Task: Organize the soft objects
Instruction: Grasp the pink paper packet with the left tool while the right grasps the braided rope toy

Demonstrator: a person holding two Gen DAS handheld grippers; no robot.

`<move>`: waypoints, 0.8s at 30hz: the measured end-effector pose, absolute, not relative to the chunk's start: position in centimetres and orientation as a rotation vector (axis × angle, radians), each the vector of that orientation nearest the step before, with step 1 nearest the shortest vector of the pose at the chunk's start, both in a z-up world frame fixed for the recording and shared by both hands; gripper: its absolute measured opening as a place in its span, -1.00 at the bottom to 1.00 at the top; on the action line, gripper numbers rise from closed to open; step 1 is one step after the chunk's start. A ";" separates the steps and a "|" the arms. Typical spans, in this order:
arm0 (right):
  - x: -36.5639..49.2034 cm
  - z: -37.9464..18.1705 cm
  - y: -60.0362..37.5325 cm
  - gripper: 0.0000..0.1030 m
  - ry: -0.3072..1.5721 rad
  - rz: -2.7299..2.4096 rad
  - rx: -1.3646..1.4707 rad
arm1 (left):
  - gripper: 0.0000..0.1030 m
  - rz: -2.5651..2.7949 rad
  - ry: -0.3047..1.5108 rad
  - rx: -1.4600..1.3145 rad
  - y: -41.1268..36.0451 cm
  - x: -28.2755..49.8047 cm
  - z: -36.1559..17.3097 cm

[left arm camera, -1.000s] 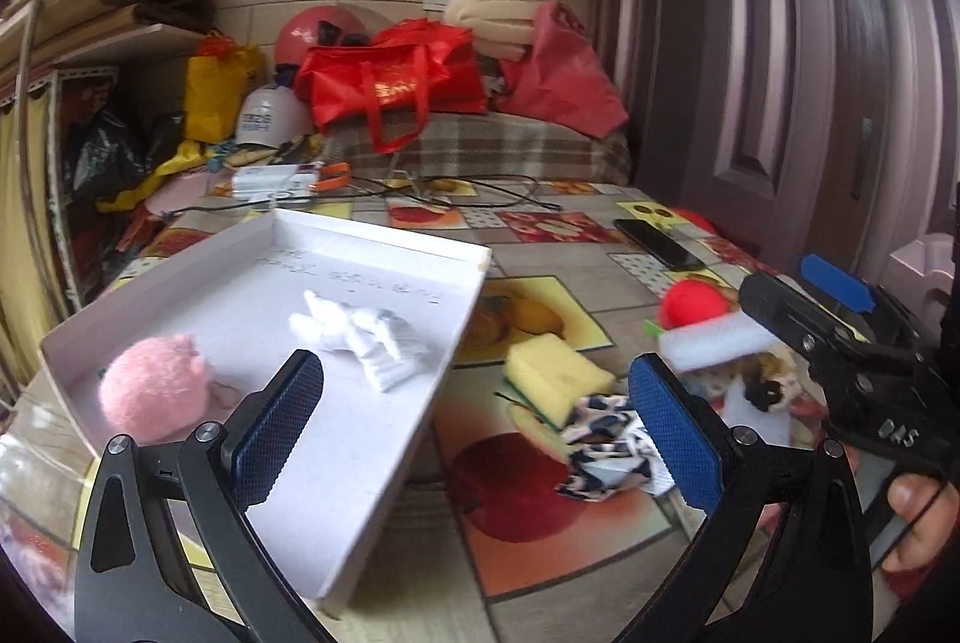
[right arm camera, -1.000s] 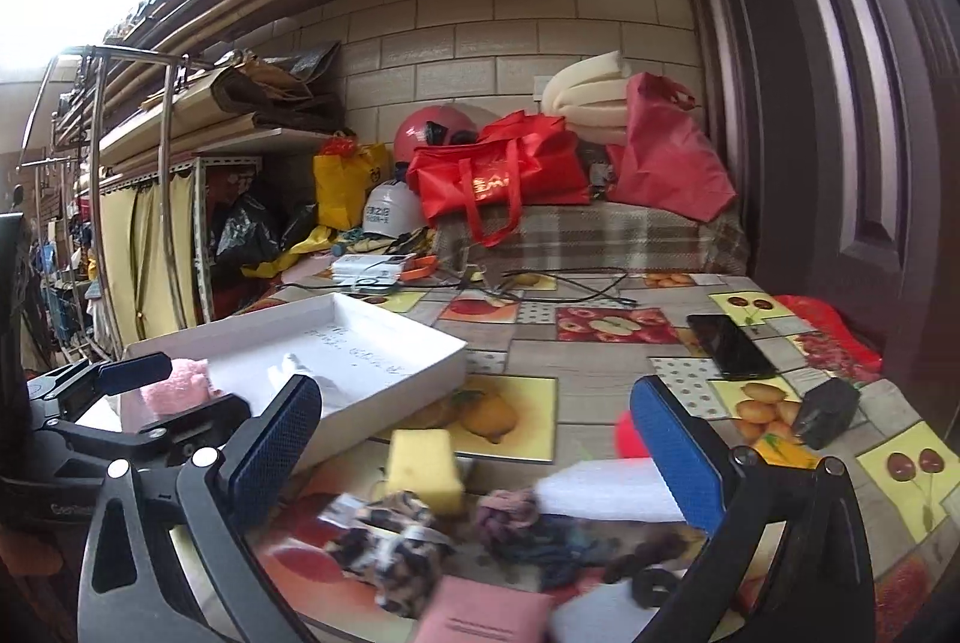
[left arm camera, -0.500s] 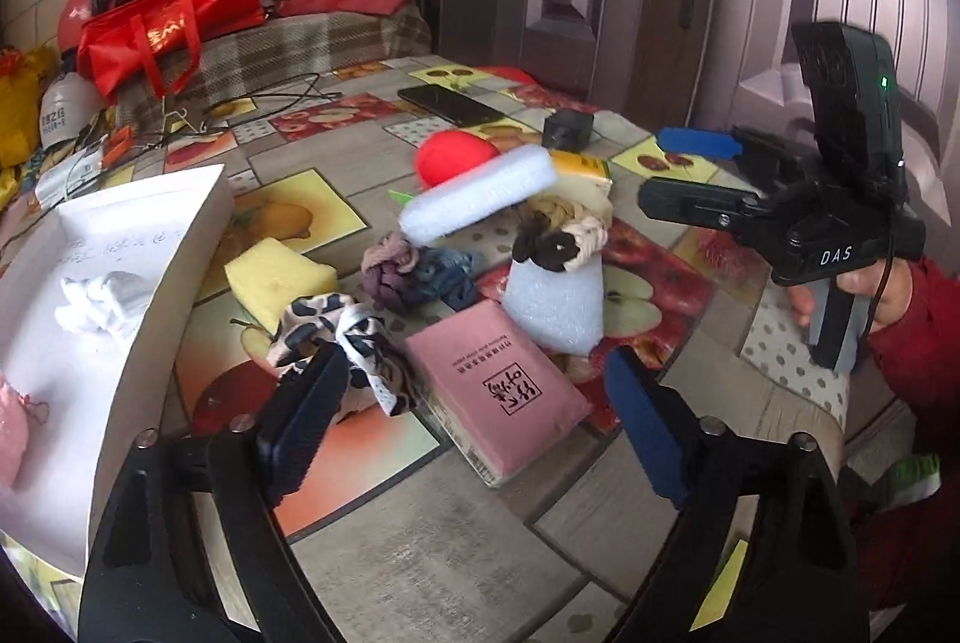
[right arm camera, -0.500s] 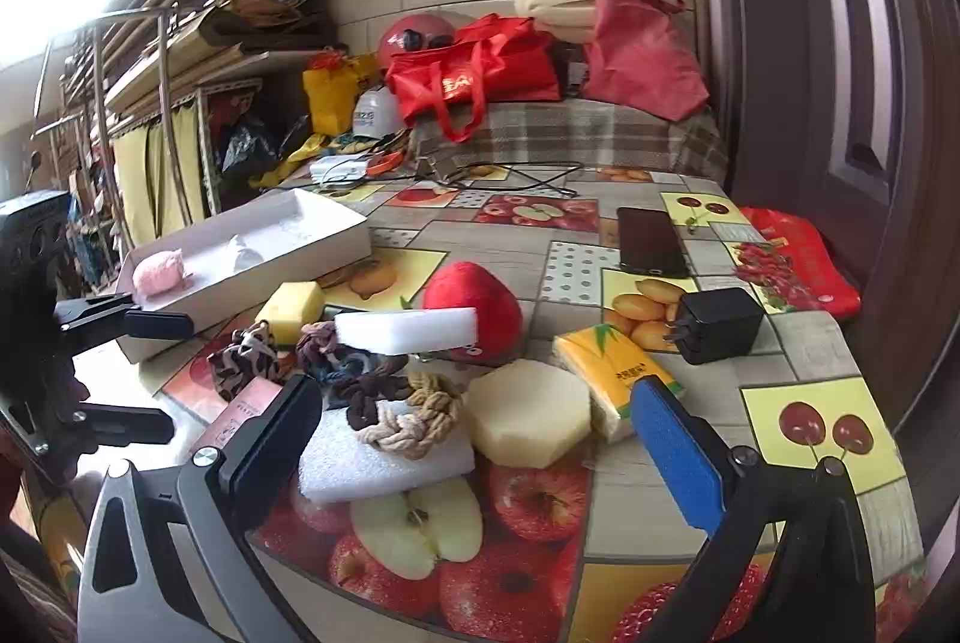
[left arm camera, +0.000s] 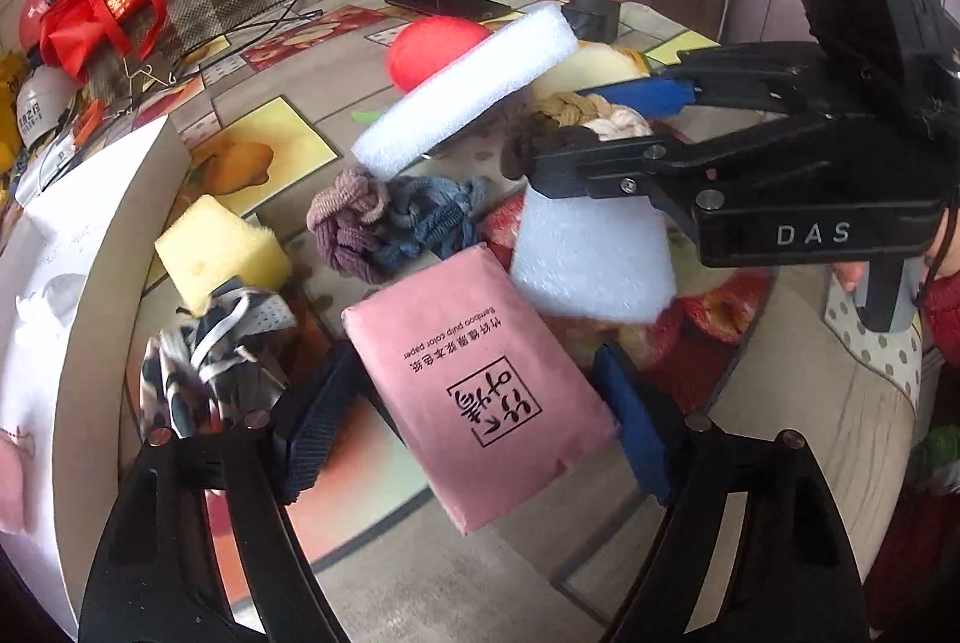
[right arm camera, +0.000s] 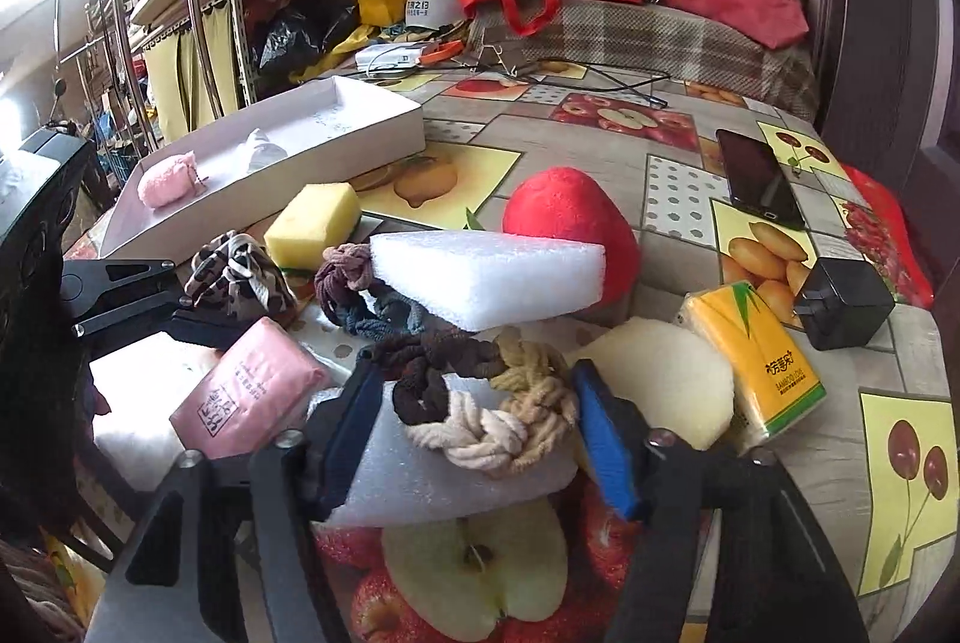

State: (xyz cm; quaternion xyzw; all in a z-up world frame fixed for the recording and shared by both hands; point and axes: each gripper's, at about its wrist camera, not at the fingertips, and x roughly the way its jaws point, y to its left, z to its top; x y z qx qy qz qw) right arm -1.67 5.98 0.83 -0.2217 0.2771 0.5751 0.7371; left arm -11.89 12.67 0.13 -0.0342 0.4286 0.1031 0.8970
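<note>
Two soft toys sit in white tray (right arm camera: 372,127); approx ten soft items left on table; left gripper (left arm camera: 474,421) closing round pink tissue pack (left arm camera: 480,391), right gripper (right arm camera: 480,439) round braided scrunchie (right arm camera: 486,403), neither clearly pinched.

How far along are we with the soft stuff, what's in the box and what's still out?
Done: the white box holds a pink plush and a white soft item. In hand: the left tool has just been closing around the pink tissue pack, the right tool around the braided hair ties; neither is lifted. Left: yellow sponge, foam blocks, scrunchies, red ball.
</note>
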 end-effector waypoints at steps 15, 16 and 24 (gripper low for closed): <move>0.6 3.5 2.2 -0.34 0.459 1.092 -0.228 | -0.04 0.383 0.635 -0.019 13.2 -13.3 3.4; 0.8 3.8 1.6 -0.34 0.438 1.082 -0.200 | -0.04 0.399 0.614 -0.022 13.3 -13.6 3.6; 0.6 5.0 -0.2 -0.34 0.336 1.025 -0.104 | -0.04 0.503 0.501 -0.024 13.5 -15.4 4.6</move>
